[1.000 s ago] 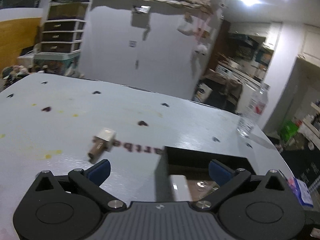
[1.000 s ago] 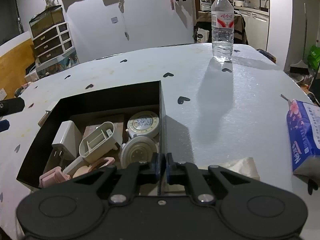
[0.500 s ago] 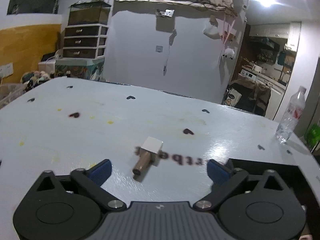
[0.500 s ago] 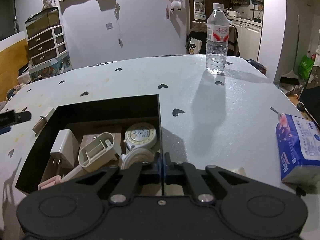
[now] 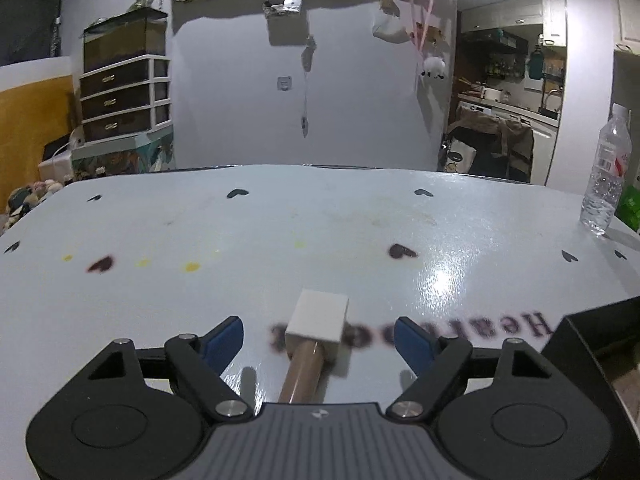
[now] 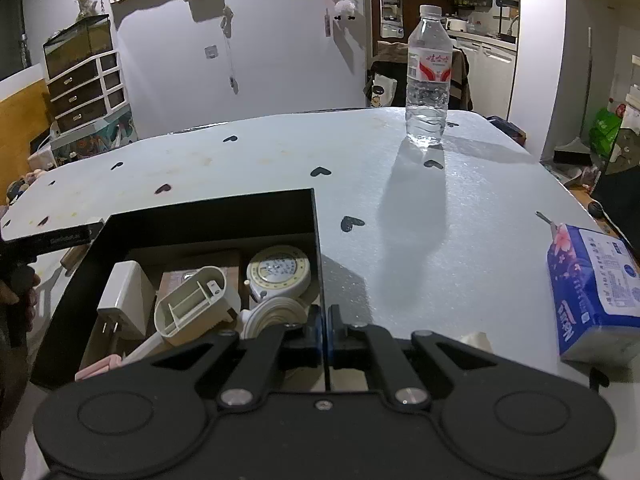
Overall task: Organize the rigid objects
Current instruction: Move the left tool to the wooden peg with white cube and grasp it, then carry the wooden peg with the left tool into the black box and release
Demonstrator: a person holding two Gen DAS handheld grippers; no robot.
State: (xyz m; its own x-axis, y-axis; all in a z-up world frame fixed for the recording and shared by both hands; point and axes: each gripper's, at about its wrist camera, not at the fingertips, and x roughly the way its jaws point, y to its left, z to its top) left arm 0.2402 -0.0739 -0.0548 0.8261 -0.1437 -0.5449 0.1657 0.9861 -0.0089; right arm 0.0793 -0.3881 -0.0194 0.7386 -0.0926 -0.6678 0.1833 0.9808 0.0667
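Note:
A small stamp-like piece, a white block (image 5: 318, 316) on a brown handle (image 5: 302, 372), lies on the white table. It sits between the blue pads of my left gripper (image 5: 319, 340), whose jaws are closing and stand clear of it on both sides. The black box (image 6: 208, 216) holds a white charger (image 6: 124, 300), a beige holder (image 6: 192, 304), a round tape measure (image 6: 278, 272) and a pink item (image 6: 100, 366). My right gripper (image 6: 324, 332) is shut on the box's thin right wall. A corner of the box (image 5: 592, 344) shows at the right of the left wrist view.
A water bottle (image 6: 428, 76) stands at the table's far right, also seen in the left wrist view (image 5: 606, 172). A blue tissue pack (image 6: 592, 292) lies near the right edge. A hand (image 6: 16, 292) shows at the left. The tabletop (image 5: 280, 220) bears black heart marks.
My left gripper has swung left from the box and dropped toward the stamp piece, which now lies between its narrowing jaws. The right gripper has kept its grip on the box wall.

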